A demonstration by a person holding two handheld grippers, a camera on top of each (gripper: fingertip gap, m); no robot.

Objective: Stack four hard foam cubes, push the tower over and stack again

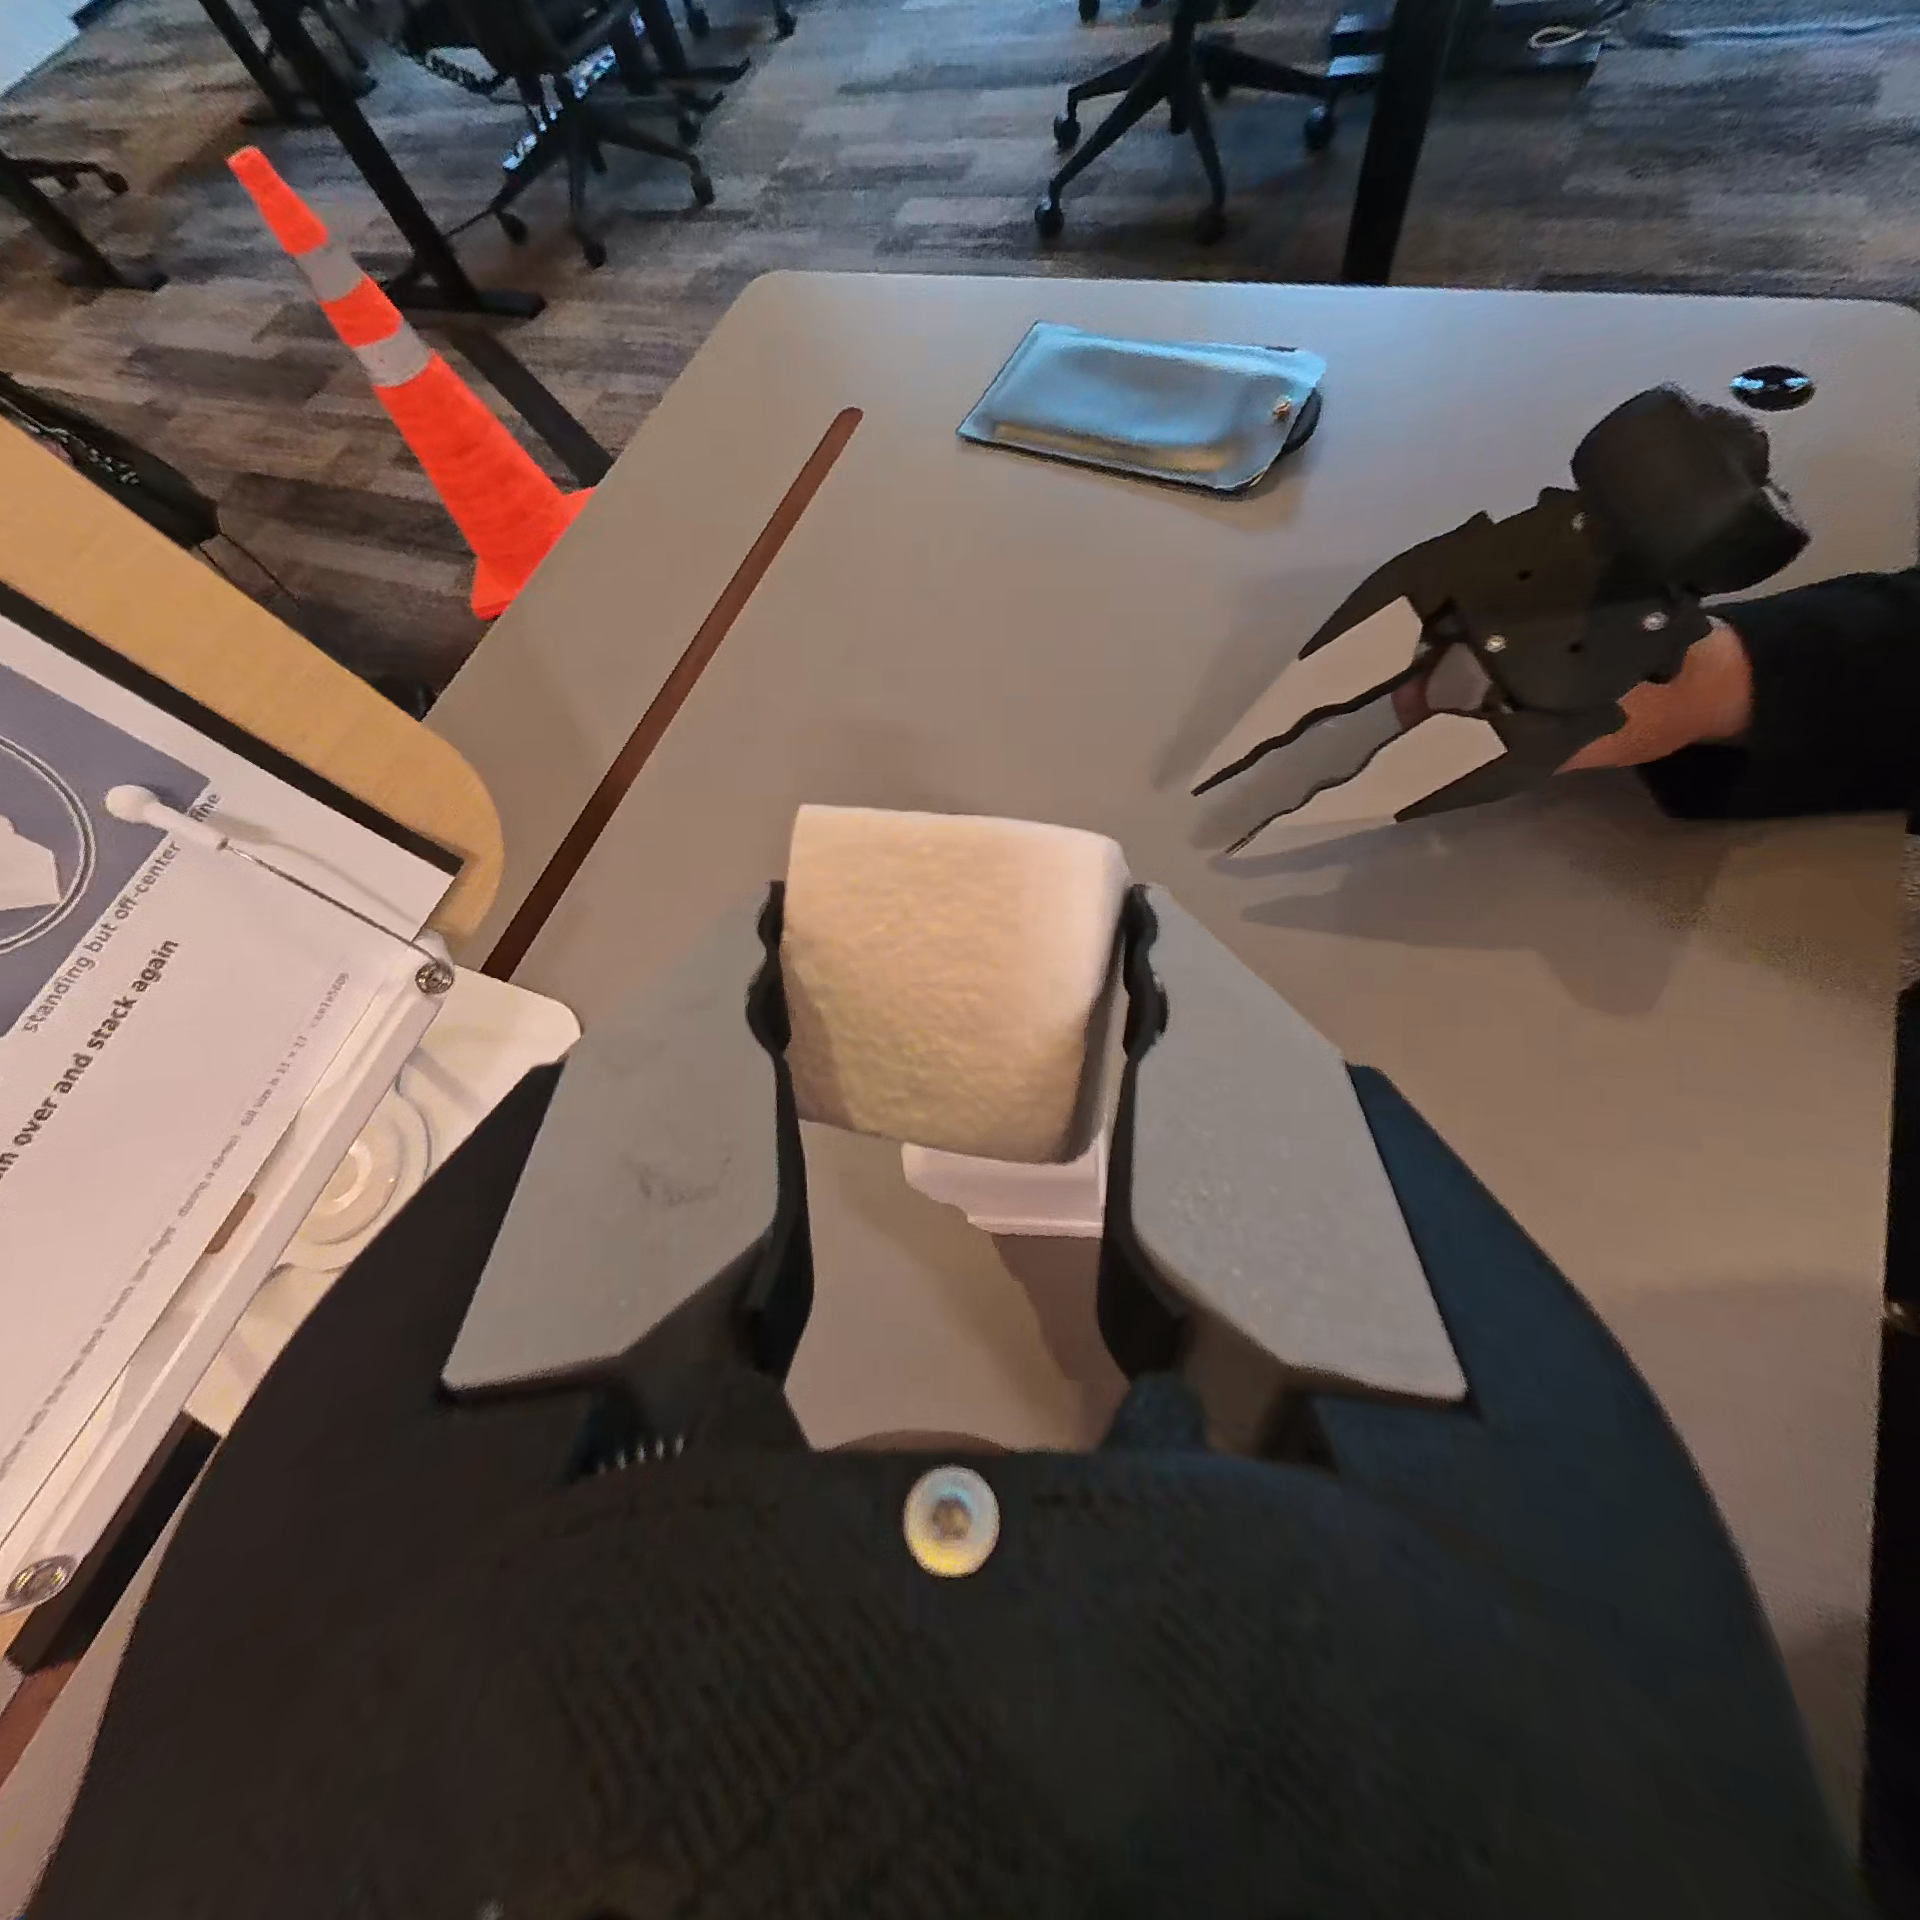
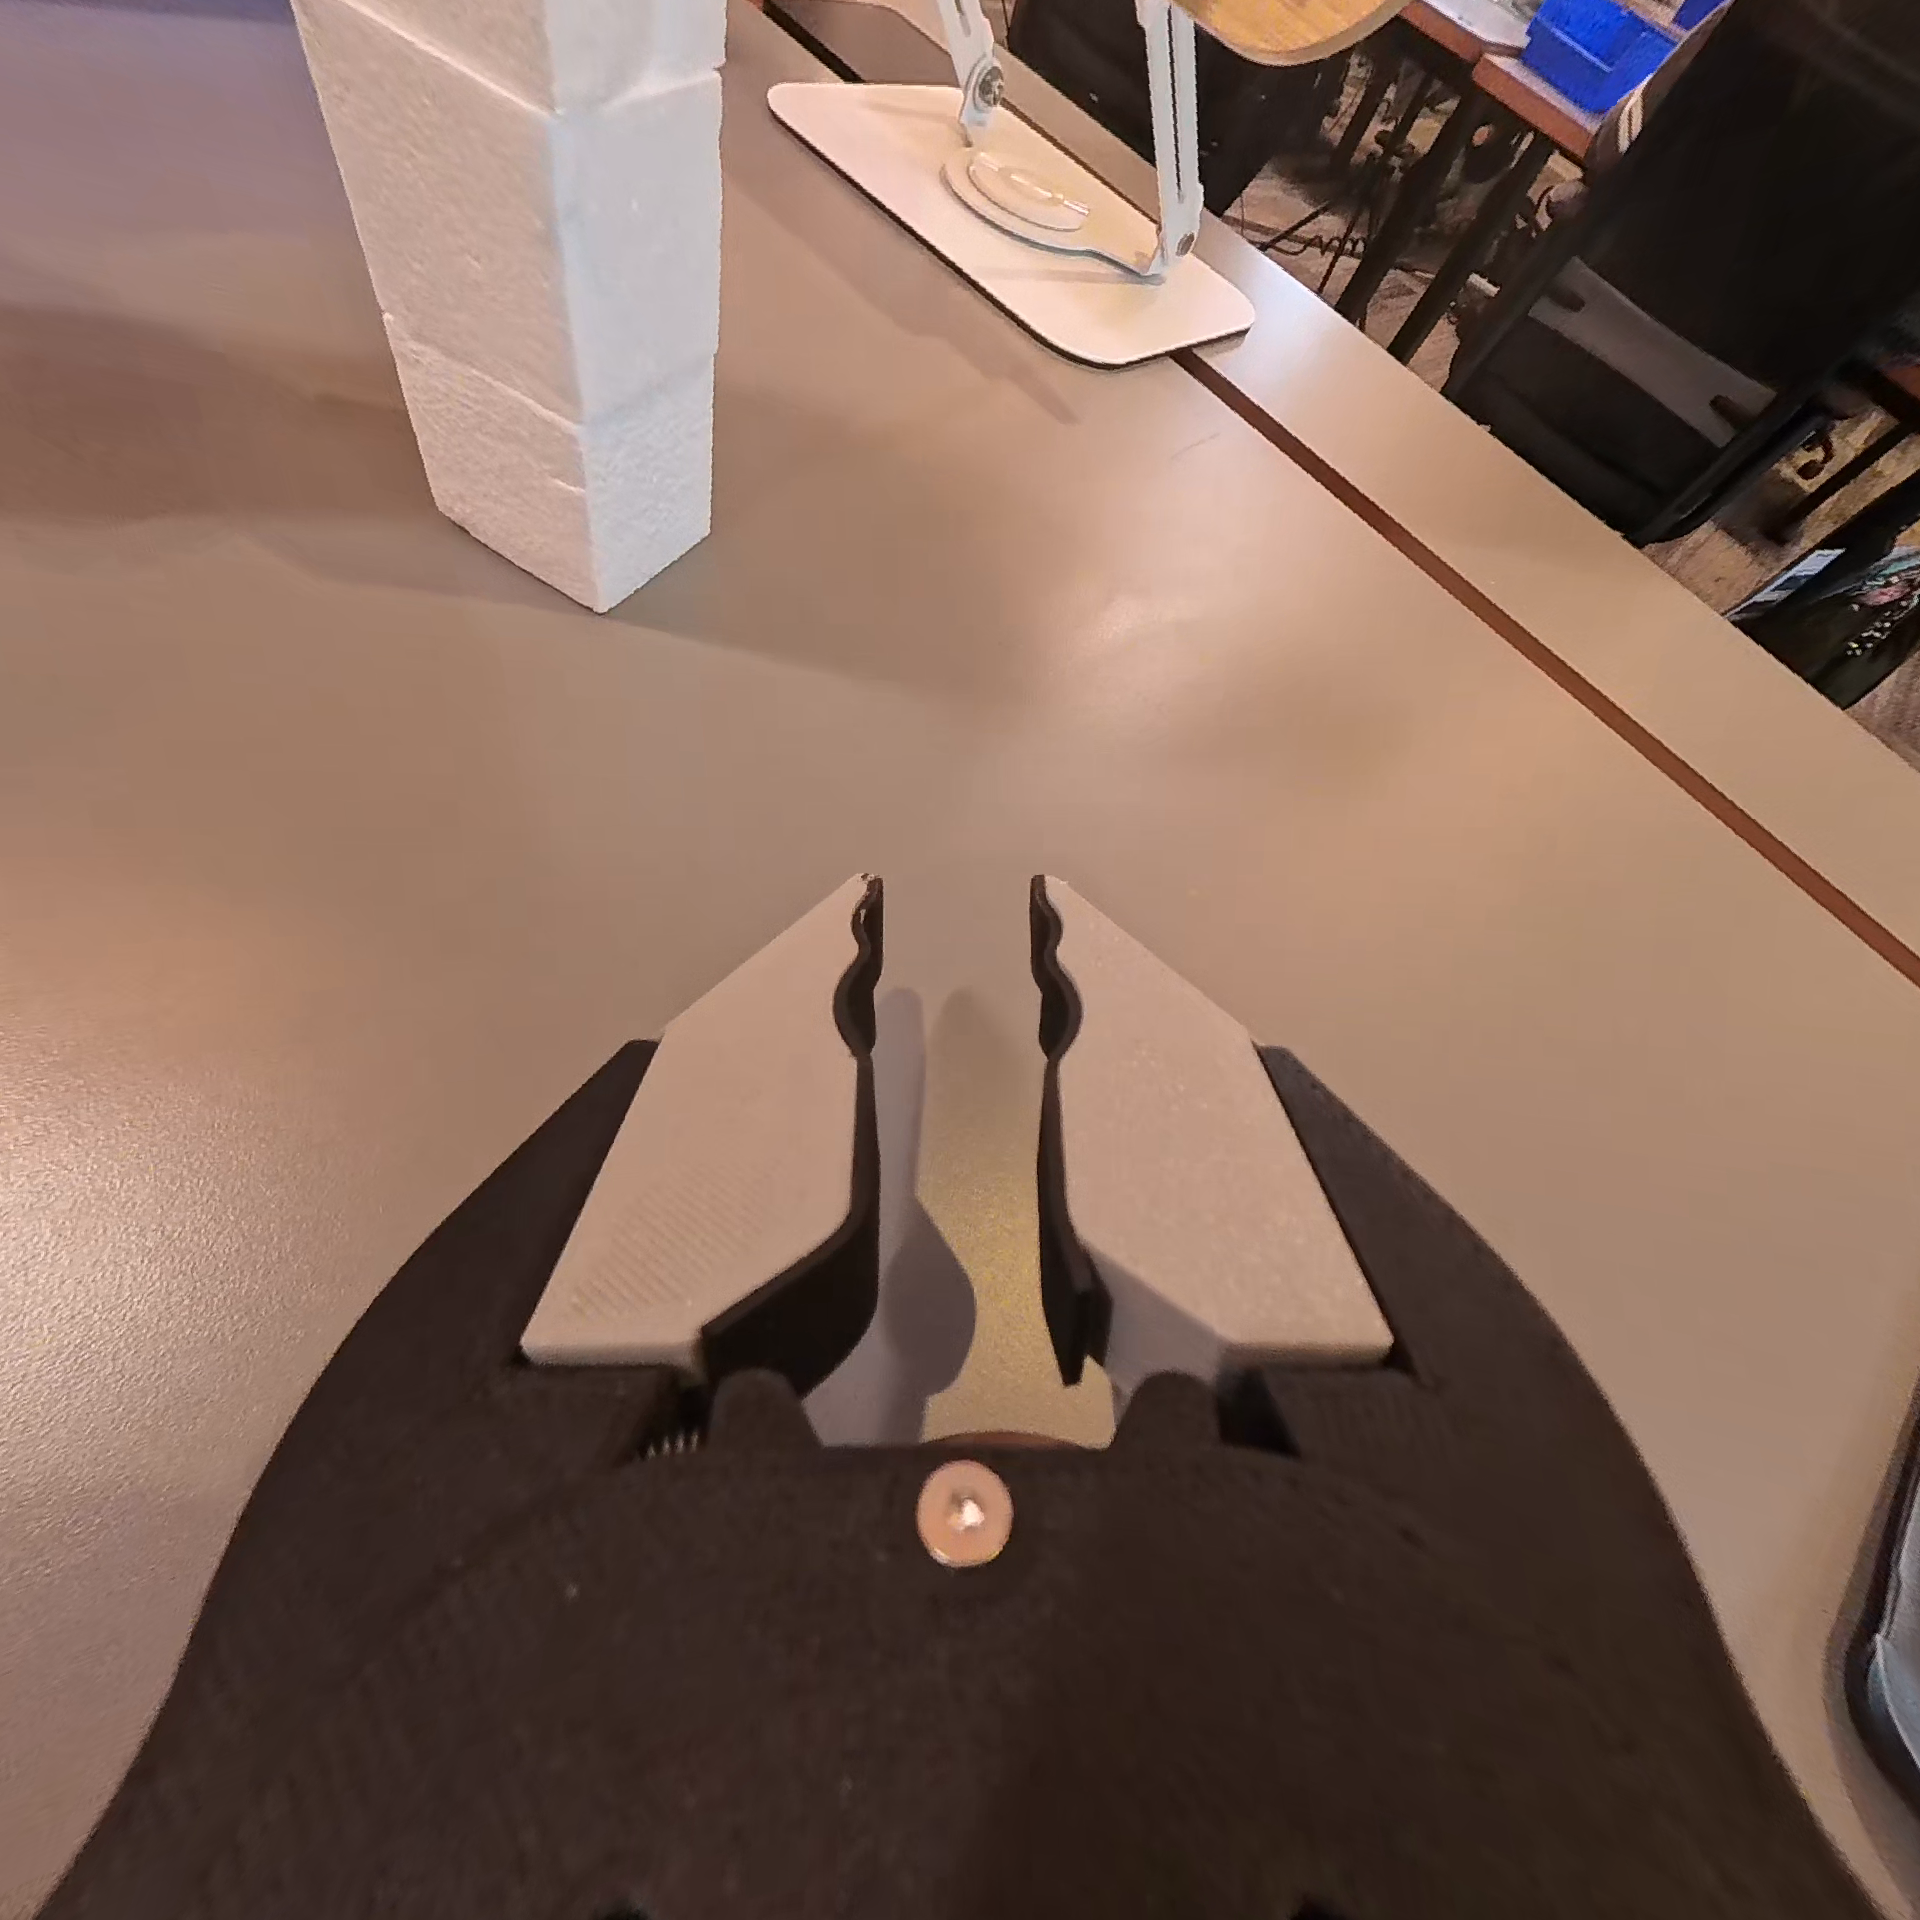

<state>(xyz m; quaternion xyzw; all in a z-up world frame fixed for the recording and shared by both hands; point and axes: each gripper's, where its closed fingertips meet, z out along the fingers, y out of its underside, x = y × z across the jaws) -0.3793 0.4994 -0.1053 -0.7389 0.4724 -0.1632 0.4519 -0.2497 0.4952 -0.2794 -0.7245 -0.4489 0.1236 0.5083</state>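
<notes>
My left gripper (image 1: 956,899) is shut on a white foam cube (image 1: 945,997), with one finger on each side of it. The cube sits on top of another white cube (image 1: 1013,1190), of which only an edge shows below. In the right wrist view the foam tower (image 2: 540,312) stands on the grey table (image 2: 1143,727) at the upper left. Three stacked cubes show and the top is cut off by the frame. My right gripper (image 2: 956,883) is open and empty, low over the table, to the right of the tower. It also shows in the left wrist view (image 1: 1216,821), held by a hand.
A white stand base (image 2: 1039,208) and a clipped instruction sheet (image 1: 156,1039) are left of the tower. A grey pouch (image 1: 1143,416) lies at the far side of the table. A dark seam (image 1: 675,686) runs across the table. An orange cone (image 1: 416,364) and office chairs stand on the floor beyond. The tips of one gripper are about 20 centimeters away from the tips of the other.
</notes>
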